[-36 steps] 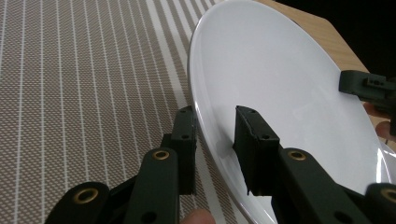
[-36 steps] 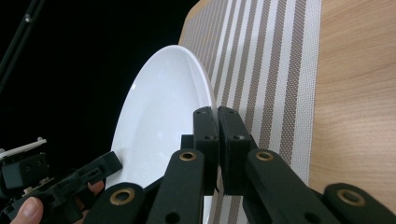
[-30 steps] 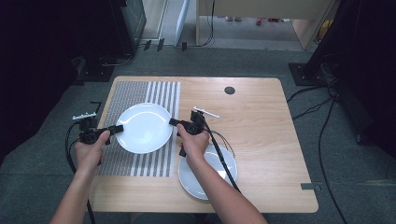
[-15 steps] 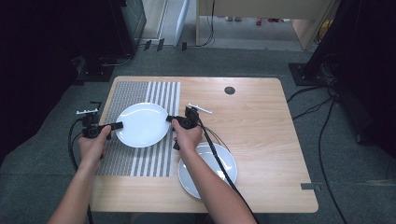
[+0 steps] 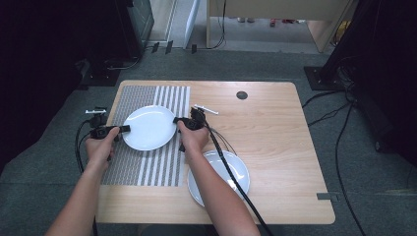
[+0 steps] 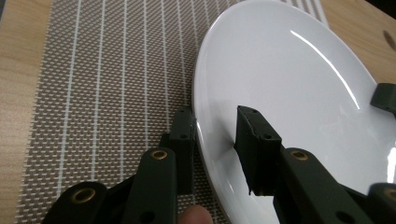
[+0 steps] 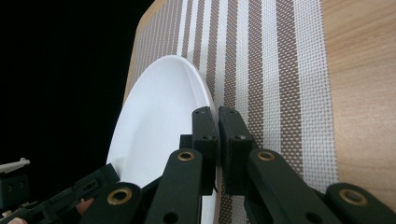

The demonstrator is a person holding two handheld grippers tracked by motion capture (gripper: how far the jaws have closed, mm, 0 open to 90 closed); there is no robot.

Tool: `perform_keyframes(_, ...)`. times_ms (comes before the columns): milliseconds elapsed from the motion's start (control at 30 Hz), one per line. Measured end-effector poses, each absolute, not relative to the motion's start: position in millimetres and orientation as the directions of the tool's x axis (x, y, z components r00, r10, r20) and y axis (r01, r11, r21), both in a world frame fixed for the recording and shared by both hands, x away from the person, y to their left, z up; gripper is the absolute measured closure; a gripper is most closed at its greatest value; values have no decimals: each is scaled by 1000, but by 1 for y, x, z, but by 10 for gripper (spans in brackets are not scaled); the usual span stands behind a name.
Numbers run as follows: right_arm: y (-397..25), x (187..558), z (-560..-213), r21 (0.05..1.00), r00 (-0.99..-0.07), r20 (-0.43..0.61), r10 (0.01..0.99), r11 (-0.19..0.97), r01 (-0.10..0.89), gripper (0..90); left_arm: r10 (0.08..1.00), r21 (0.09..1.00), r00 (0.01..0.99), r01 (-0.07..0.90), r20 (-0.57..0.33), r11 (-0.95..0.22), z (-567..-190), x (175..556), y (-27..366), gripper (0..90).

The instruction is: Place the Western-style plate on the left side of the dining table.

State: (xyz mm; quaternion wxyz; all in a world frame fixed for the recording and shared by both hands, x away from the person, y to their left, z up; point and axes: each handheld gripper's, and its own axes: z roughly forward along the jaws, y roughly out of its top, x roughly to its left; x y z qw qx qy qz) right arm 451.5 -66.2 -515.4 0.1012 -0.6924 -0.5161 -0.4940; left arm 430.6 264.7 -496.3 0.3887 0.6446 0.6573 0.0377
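A wooden table (image 5: 275, 137) stands on a dark grey floor, and a striped placemat (image 5: 147, 157) covers its left part. A white plate (image 5: 149, 127) is over the far half of the placemat, and a second plate (image 5: 236, 169) lies near the right forearm. The step seems to be placing the plate on the mat; both sides should go down level, and each hand should release only when the plate rests flat. The right gripper (image 7: 217, 123) is clenched on the plate's right rim. The left gripper (image 6: 215, 135) has its jaws apart around the left rim, one under and one above.
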Motion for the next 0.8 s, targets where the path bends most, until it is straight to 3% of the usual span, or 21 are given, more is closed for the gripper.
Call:
perform_keyframes(367, -61, 463, -522, 380, -12, 777, 629, -455, 805, 870, 872, 553, 92, 803, -481, 221, -502, 436, 265, 702)
perform_keyframes(667, -57, 466, -530, 401, -19, 765, 644, -452, 797, 854, 867, 571, 95, 786, -489, 237, -506, 438, 265, 646)
perform_keyframes(800, -58, 467, -531, 401, -26, 769, 639, -450, 798, 824, 852, 576, 117, 782, -510, 237, -506, 438, 265, 564)
